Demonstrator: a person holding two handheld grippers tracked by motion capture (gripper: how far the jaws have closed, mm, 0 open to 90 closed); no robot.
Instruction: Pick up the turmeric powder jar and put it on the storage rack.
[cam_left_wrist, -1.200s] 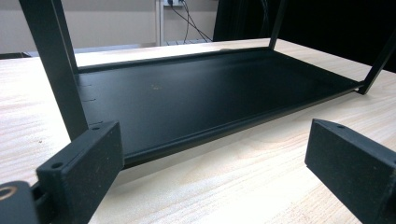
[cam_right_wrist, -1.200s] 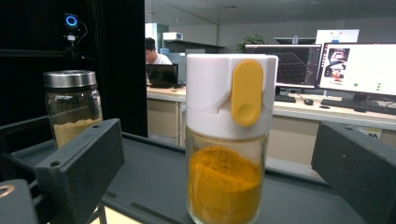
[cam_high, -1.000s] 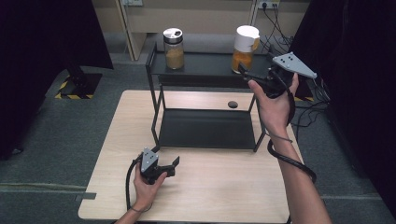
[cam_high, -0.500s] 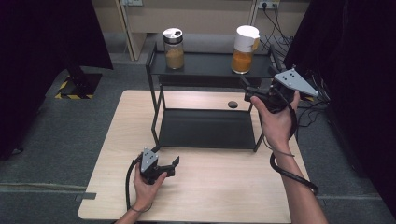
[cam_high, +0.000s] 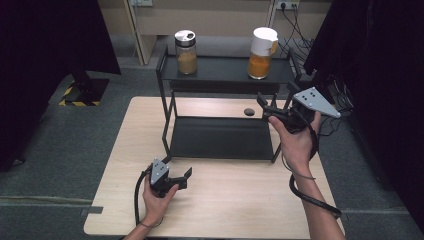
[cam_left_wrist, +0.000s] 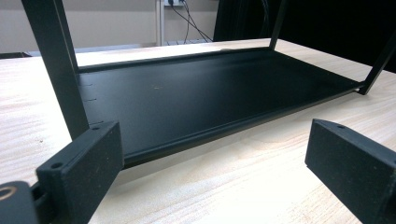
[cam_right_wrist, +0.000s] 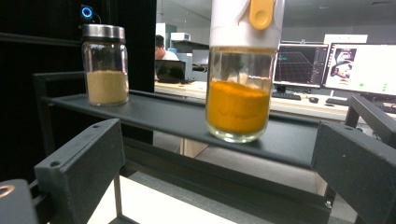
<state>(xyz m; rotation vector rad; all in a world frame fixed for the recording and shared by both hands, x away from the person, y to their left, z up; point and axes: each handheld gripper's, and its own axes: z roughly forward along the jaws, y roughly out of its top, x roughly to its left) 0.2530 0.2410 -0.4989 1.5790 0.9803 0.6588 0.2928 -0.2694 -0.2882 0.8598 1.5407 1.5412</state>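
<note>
Orange powder fills the lower part of the white-lidded jar (cam_right_wrist: 238, 70), which stands upright on the top shelf of the black rack (cam_high: 220, 75), its long axis vertical; its yellow tab (cam_right_wrist: 261, 13) faces my right gripper (cam_high: 270, 107); that gripper I hold raised at the rack's right end, well short of the jar, jaws spread wide with nothing between them — in the right gripper view the jar sits framed between the two black jaws, pointed at but not touched. Toward the shelf's other end stands a steel-capped jar (cam_high: 186, 52) of tan powder, also upright, well apart from the orange one. My left gripper (cam_high: 176, 176) rests low on the wooden table (cam_high: 225, 210) near the rack's front left leg, jaws likewise wide and empty, aimed along the bare lower shelf (cam_left_wrist: 210, 93). A small dark object (cam_high: 248, 111) lies on the table behind the lower shelf — possibly a knot in the wood; I cannot tell.
</note>
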